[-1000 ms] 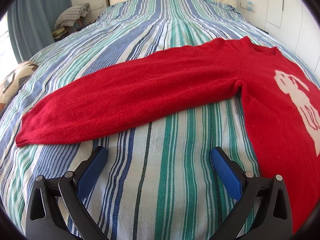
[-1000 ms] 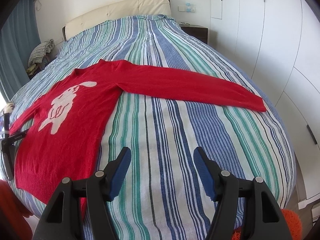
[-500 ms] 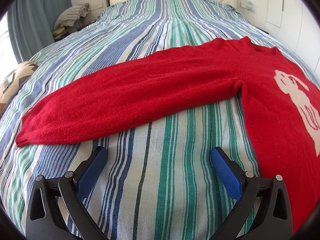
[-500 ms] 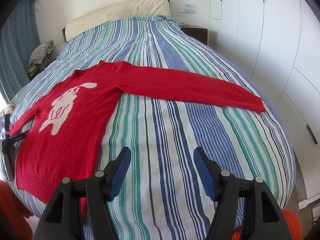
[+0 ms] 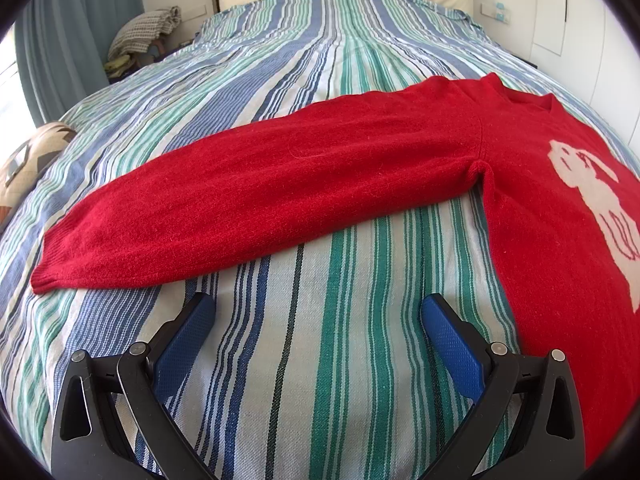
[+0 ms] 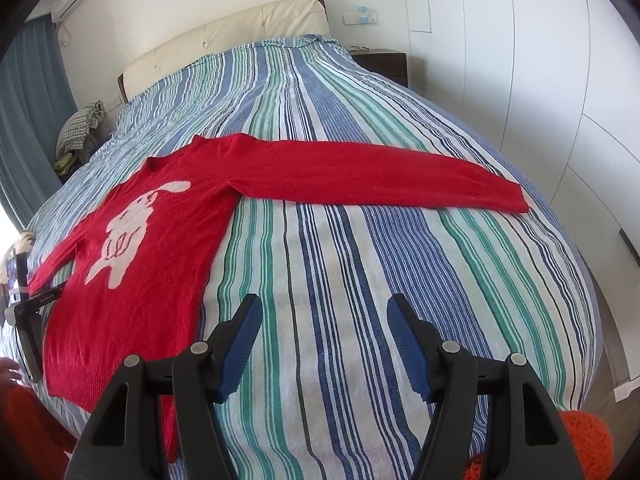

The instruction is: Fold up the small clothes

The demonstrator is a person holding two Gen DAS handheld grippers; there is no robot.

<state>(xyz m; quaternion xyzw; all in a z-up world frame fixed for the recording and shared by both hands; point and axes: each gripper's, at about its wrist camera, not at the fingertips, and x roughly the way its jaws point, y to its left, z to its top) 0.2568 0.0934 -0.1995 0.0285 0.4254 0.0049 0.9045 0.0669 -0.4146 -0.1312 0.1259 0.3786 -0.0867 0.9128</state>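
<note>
A small red sweater [image 5: 540, 220] [image 6: 160, 240] with a white rabbit figure [image 6: 128, 232] lies flat and face up on the striped bed, both sleeves spread out sideways. Its left sleeve [image 5: 248, 200] stretches across the left wrist view just beyond my left gripper [image 5: 316, 312], which hovers open over bare bedspread with nothing between its blue pads. In the right wrist view the other sleeve [image 6: 380, 178] reaches to the right, well beyond my right gripper [image 6: 324, 312], also open and empty, near the sweater's side edge.
The striped bedspread [image 6: 360, 280] covers the bed up to a cream headboard [image 6: 224, 36]. White wardrobe doors [image 6: 540, 80] and a dark nightstand [image 6: 384, 64] stand at the right. A pile of cloth [image 5: 140, 32] and a blue curtain [image 5: 60, 48] are at the left.
The right wrist view has tilted slightly, rolling a little. The sweater and the left gripper have not moved.
</note>
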